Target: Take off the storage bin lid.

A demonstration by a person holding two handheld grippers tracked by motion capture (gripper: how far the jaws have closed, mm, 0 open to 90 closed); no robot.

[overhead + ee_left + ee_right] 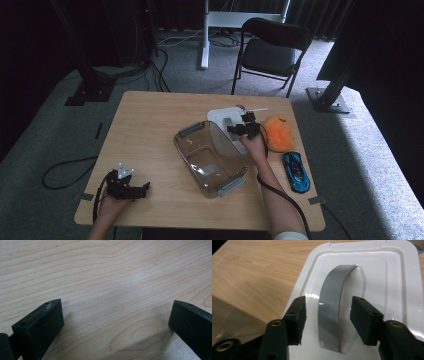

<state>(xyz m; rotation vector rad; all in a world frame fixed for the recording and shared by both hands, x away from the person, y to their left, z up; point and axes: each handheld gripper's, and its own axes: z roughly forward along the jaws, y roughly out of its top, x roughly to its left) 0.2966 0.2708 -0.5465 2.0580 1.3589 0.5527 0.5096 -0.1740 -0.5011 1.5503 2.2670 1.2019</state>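
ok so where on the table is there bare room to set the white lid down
The widest bare patch is the far left of the table, between the clear bin and the left edge. The right side is crowded: white lid, right hand-held gripper, orange plush and blue toy car.

White plastic lid [402, 290], rectangular with rounded corners and a raised rim, lying flat on the desk [150, 125] near the far edge, right of the middle. Grey arched handle [332, 312] standing up from the recessed centre, running lengthwise. Near end of the lid overlapped by the far corner of a clear bin [210, 157]. That bin empty, upright, with grey latch handles at both ends, set at a slant around the middle of the desk.
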